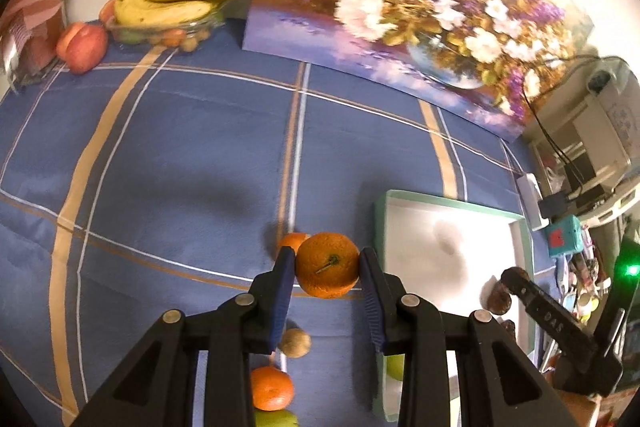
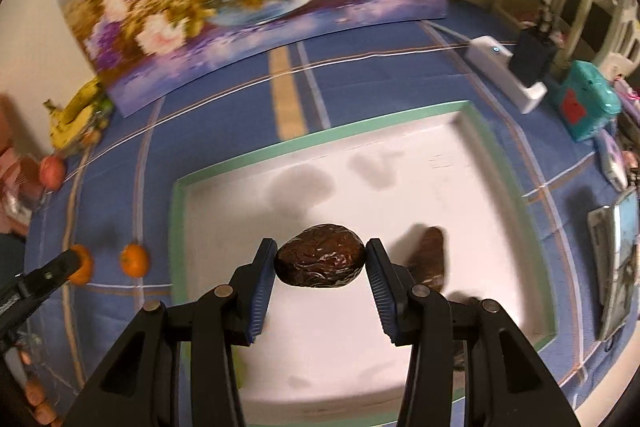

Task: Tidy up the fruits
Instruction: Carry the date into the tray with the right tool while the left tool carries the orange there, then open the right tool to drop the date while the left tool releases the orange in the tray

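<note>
Left claw (image 1: 327, 263): black frame w/ blue ribbed pads, clamped on a round orange mandarin with a green stem stub (image 1: 327, 265), held above the cloth.
Right claw (image 2: 320, 263): same build, clamped on a dark brown wrinkled oval fruit (image 2: 319, 255), held over the box.
Box: shallow white rectangular box with a mint-green rim (image 2: 178, 211), open, lying on the cloth at the desk's right side; grey shadows on its floor; another brown elongated fruit (image 2: 430, 257) lay inside, just right of the right claw.
Loose fruit: a second small orange mandarin (image 1: 294, 241) on the cloth just behind the left pad; below the claw a brown kiwi-like fruit (image 1: 295, 343), then a third orange mandarin (image 1: 272, 389), then sth green at the frame edge, too cut off to tell.
Surface: desk covered w/ a blue cloth with tan and white crossing stripes (image 1: 180, 147), a few creases.
Far left: clear glass bowl of small fruit (image 1: 160, 27) topped w/ a bunch of yellow bananas (image 1: 176, 1); a red-orange apple (image 1: 82, 47) beside it on the cloth.
Back: large flower painting in purple, white and gold (image 1: 400, 7) leaned vs. a pale wall.
Right edge: white power strip (image 2: 506, 77) w/ a black plug and cables, a teal plastic box (image 2: 584, 107), misc clutter beyond, blurred.
</note>
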Demonstrator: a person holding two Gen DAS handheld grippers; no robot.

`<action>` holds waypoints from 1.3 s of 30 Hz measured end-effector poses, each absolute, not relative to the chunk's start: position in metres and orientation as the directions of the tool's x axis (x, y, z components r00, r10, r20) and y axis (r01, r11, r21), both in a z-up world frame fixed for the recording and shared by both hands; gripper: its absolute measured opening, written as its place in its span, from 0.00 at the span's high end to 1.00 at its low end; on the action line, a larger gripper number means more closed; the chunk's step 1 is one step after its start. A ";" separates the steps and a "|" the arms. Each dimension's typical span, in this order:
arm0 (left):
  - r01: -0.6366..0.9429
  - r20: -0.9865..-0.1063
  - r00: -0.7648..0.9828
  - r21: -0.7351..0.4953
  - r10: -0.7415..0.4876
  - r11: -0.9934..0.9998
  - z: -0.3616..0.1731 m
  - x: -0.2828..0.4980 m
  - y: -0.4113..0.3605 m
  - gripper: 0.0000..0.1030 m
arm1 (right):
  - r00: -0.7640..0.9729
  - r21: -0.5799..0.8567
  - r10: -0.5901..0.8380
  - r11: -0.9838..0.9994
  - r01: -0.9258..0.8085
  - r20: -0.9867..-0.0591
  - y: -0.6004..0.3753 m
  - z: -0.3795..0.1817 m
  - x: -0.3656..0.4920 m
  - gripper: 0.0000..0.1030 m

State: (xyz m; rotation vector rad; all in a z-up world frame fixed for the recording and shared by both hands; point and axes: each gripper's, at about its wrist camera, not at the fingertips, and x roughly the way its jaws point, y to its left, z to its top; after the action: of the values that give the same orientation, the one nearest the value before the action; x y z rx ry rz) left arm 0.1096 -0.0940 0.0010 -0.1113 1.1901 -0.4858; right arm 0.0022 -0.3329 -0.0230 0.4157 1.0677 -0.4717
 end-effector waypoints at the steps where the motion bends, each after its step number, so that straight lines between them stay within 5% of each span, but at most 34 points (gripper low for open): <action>1: 0.320 -0.864 0.282 -0.326 -0.418 0.890 0.002 0.107 -0.101 0.66 | 0.404 0.094 -0.175 0.820 0.564 -0.898 -0.337 -0.023 0.000 0.54; 18: 0.532 -0.865 0.280 -0.221 -0.416 0.817 -0.015 0.069 -0.194 0.66 | 0.457 0.053 -0.305 0.783 0.619 -0.836 -0.374 -0.020 -0.015 0.54; 39: 0.556 -0.879 0.262 -0.200 -0.398 0.807 -0.047 0.081 -0.221 0.66 | 0.407 -0.011 -0.317 0.800 0.600 -0.857 -0.382 -0.057 0.004 0.54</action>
State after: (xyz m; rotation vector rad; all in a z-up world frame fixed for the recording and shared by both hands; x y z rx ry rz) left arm 0.0806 -0.2205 -0.0475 0.1609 1.1345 -0.6488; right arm 0.0043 -0.3820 -0.0568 0.3209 0.9956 -0.5906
